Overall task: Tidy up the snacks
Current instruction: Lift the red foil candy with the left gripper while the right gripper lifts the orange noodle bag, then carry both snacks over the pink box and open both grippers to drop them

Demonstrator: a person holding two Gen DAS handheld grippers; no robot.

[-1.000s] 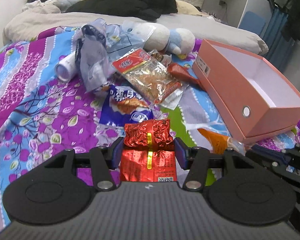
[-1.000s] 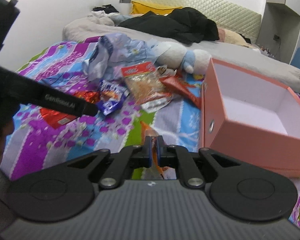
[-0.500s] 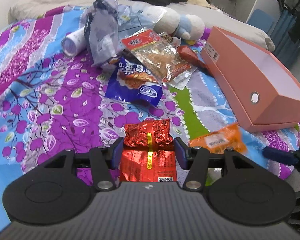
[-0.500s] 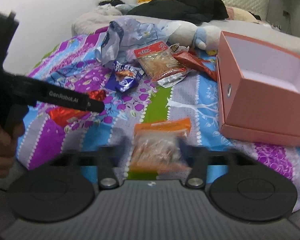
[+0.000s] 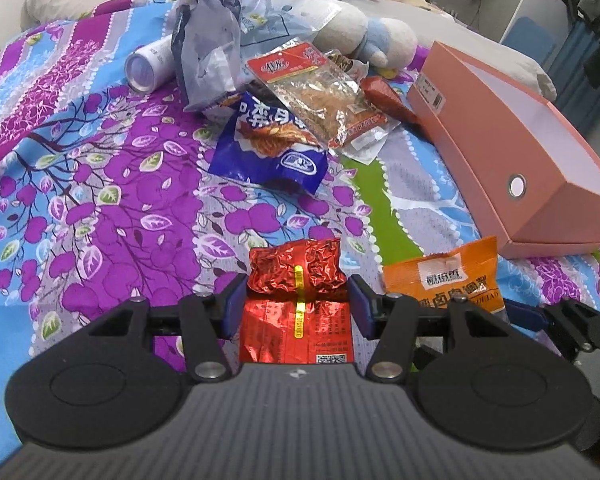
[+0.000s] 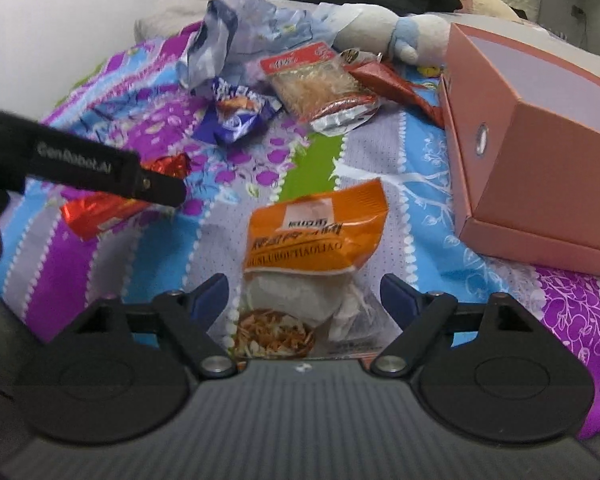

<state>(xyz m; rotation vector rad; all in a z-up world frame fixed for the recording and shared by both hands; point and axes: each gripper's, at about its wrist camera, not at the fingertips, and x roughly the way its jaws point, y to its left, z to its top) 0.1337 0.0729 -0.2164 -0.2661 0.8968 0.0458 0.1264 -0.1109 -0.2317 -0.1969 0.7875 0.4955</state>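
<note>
The left tool (image 5: 296,300) clamps its blue pads on a crinkled red foil snack packet (image 5: 296,312), low over the floral bedspread (image 5: 100,184). The right tool (image 6: 304,292) gapes wide, holding nothing, around an orange plastic snack pouch (image 6: 312,236) lying flat on the bed. To do this well, grip each packet mid-body and lift level toward the open pink cardboard box (image 5: 512,152) — well apart, to the right.
</note>
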